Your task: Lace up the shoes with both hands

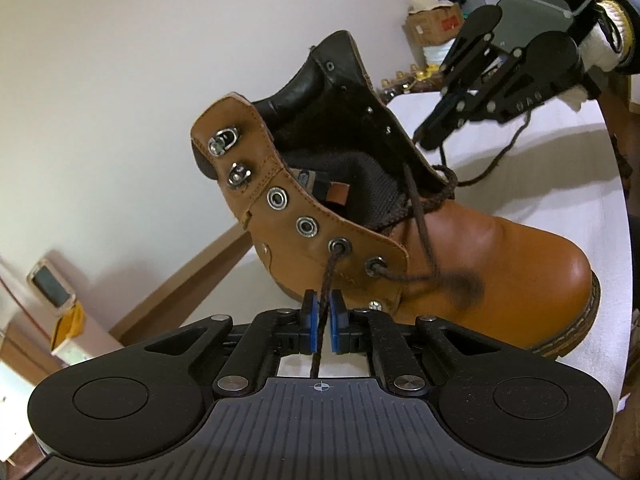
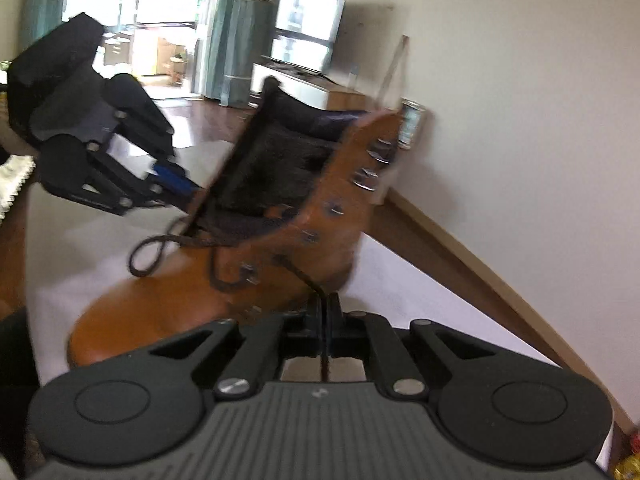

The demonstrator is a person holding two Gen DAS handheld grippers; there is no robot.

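Hand-held grippers (image 1: 325, 312) downtilted beside boot (image 1: 460, 248)

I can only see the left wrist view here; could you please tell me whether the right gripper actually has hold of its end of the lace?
Observer: Yes. In the right wrist view the right gripper is shut on the lace, which runs between its pads.
Operator: Thank you. Where on that side does the strand come out?
Observer: From a low eyelet on the outer face of the far flap of the boot; motion blur hides exactly which one.
Operator: And are the hooks above it laced yet?
Observer: No lace shows on those hooks, though the picture is blurred there.
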